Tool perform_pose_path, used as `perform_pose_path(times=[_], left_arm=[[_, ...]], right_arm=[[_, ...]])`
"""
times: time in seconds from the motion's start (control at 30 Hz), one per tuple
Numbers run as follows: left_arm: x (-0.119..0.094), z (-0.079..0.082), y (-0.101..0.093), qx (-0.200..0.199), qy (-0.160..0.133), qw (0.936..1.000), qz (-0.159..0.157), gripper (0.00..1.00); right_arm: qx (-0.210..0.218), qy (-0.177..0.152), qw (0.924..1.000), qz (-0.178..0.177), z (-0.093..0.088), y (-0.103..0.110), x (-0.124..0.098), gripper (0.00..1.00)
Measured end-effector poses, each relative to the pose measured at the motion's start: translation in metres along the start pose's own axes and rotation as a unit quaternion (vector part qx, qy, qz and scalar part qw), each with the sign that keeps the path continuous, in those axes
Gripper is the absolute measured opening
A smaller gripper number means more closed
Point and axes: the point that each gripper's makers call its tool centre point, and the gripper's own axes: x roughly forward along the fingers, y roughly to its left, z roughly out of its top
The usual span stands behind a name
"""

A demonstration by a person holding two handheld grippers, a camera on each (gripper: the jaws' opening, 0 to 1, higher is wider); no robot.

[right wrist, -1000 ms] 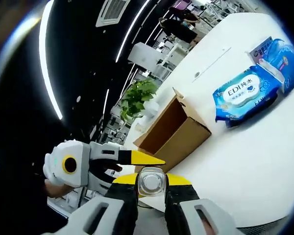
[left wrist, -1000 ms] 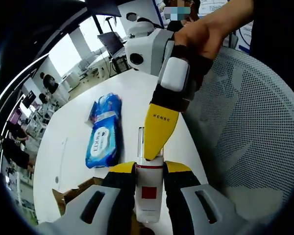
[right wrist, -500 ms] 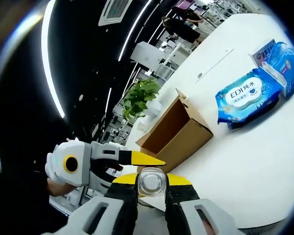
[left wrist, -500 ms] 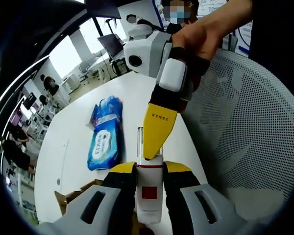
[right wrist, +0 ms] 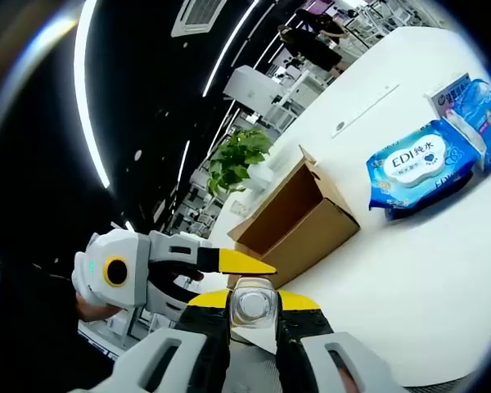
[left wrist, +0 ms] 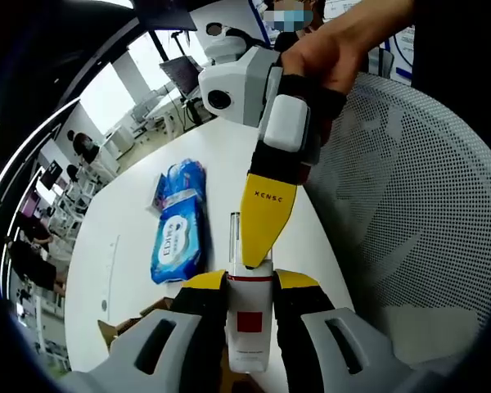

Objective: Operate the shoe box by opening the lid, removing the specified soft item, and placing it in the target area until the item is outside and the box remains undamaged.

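Holding one white bottle (left wrist: pixel 249 321) between both my grippers: left gripper (left wrist: pixel 250 282) fingers closed on its body, right gripper (right wrist: pixel 253 296) fingers closed on its cap; open cardboard box (right wrist: pixel 295 221) and blue wipes pack (right wrist: pixel 419 168) lie apart on the white desk (right wrist: pixel 409 262)

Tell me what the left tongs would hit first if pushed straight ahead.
Probably the right tongs: their yellow tip sits directly ahead, at the far end of the white bottle the left tongs grip. Beyond lies the white table; depth is uncertain.
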Motion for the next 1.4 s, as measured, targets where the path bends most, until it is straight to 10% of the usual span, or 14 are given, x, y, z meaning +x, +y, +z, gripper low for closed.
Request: perform_pose_path(times=[0.77,1.1,1.4], left_arm=[[0.007,0.002,0.002,-0.108,-0.034,0.9936,0.001,0.24],[0.002,-0.004,0.005,-0.196,-0.061,0.9787,0.007,0.28],[-0.013,-0.025,0.014,-0.3,-0.087,0.9491,0.042,0.3]], right_arm=[[0.057,-0.007,0.9981,-0.023,0.008,-0.019,-0.014,0.15],[0.06,-0.012,0.9972,-0.041,0.012,-0.024,-0.021,0.15],[0.067,-0.02,0.9962,-0.051,0.012,-0.025,-0.029,0.15]])
